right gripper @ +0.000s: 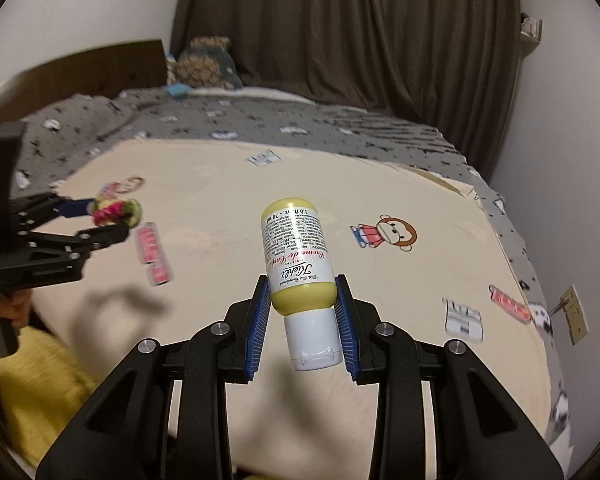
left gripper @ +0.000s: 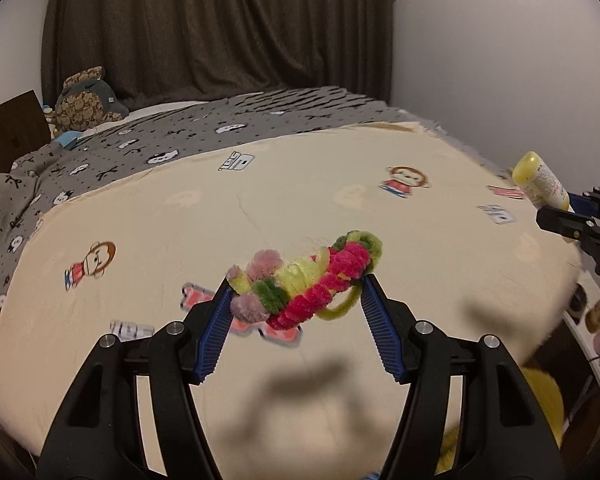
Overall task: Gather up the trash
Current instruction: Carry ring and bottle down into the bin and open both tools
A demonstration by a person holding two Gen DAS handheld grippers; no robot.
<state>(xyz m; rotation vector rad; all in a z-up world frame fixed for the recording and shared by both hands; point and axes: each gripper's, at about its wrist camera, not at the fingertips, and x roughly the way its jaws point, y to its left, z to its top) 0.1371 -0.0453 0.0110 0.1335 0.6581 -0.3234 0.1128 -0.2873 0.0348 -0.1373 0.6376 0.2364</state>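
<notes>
My left gripper [left gripper: 296, 290] is shut on a bundle of fuzzy pipe cleaners [left gripper: 312, 280], pink, green and yellow, and holds it above the cream bed sheet [left gripper: 260, 208]. My right gripper [right gripper: 303, 292] is shut on a small yellow lotion bottle [right gripper: 296, 256] with a white cap, held cap toward the camera above the sheet. The bottle also shows at the right edge of the left wrist view [left gripper: 540, 180]. The pipe cleaner bundle shows at the left of the right wrist view [right gripper: 116, 210], in the left gripper.
A grey patterned blanket [left gripper: 80, 160] covers the far part of the bed, with a plush toy [left gripper: 86, 102] and a brown headboard [right gripper: 100, 68] beyond. Dark curtains [left gripper: 220, 28] hang behind. Something yellow and fuzzy [right gripper: 40, 384] lies beside the bed's near edge.
</notes>
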